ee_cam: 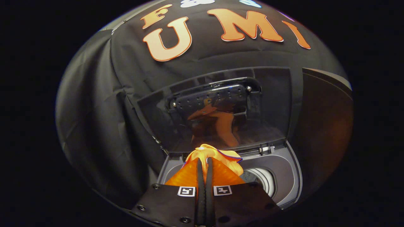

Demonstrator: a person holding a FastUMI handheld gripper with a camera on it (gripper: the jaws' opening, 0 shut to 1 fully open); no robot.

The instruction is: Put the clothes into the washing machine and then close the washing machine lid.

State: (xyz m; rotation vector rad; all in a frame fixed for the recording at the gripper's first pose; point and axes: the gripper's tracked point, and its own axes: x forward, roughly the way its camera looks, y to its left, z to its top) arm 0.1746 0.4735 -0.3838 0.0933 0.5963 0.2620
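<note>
My gripper (204, 161) is shut on an orange-yellow garment (217, 156), which bunches up between and just ahead of the fingertips. It hangs over the grey top of the washing machine (285, 170), whose round drum opening (263, 179) shows just to the right of the fingers. Beyond the garment the machine's dark glossy lid (221, 110) stands raised and open, and it mirrors the orange cloth.
Black booth cloth (94, 126) hangs behind and to the left of the machine. A dark brownish panel (325, 126) stands to the right of the raised lid.
</note>
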